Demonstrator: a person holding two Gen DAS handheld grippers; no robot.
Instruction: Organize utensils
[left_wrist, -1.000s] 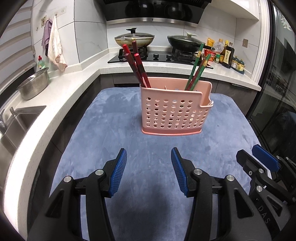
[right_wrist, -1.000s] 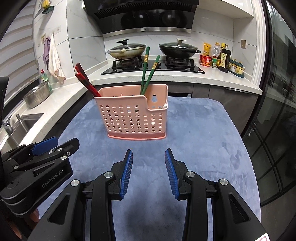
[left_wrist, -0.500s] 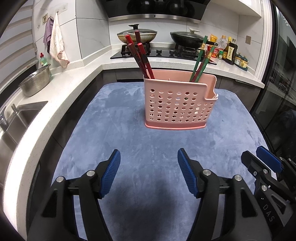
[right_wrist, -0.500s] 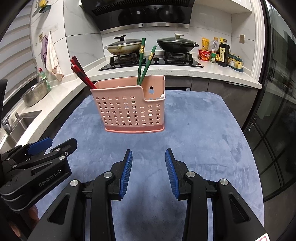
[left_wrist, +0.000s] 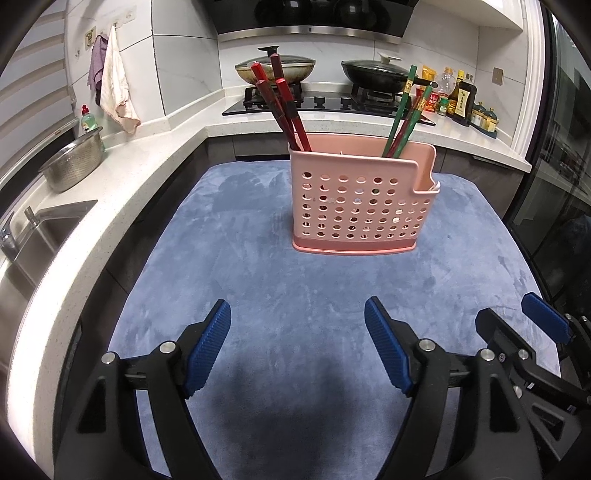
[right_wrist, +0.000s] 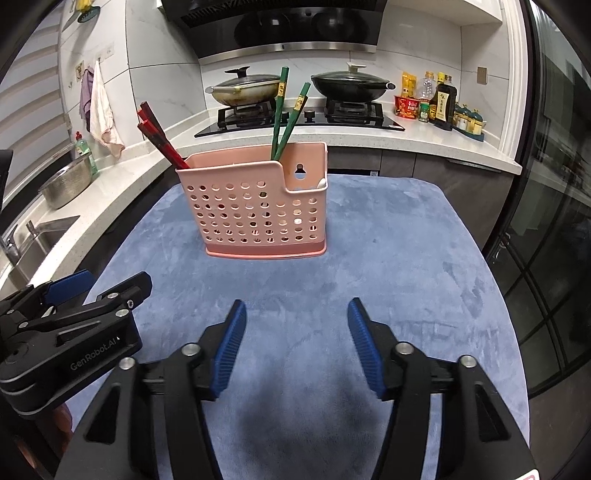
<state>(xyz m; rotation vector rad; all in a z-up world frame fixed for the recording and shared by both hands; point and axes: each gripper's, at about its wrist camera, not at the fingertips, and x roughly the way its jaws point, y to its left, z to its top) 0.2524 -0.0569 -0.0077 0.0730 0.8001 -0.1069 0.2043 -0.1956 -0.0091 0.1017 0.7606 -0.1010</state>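
Observation:
A pink perforated utensil holder (left_wrist: 360, 205) (right_wrist: 258, 214) stands on the blue mat (left_wrist: 258, 280) (right_wrist: 388, 266). Red chopsticks (left_wrist: 282, 101) (right_wrist: 159, 136) lean out of its left compartment, green chopsticks (left_wrist: 402, 110) (right_wrist: 284, 114) stick out of its right part, and something white shows at the low right corner (right_wrist: 320, 182). My left gripper (left_wrist: 297, 347) hovers over the near mat, its jaws opening with nothing between them. My right gripper (right_wrist: 293, 343) is beside it, jaws also opening and empty. Both are well short of the holder.
A white counter runs along the left with a steel bowl (left_wrist: 72, 162), a sink (left_wrist: 33, 236) and hanging cloths (left_wrist: 114, 92). Behind are a stove with two lidded pans (left_wrist: 275, 68) and sauce bottles (left_wrist: 458, 98). Dark glass doors (right_wrist: 554, 221) stand at the right.
Both grippers' jaws have spread wider apart, the left steadily, the right mostly in the last half second. The holder and chopsticks have not moved.

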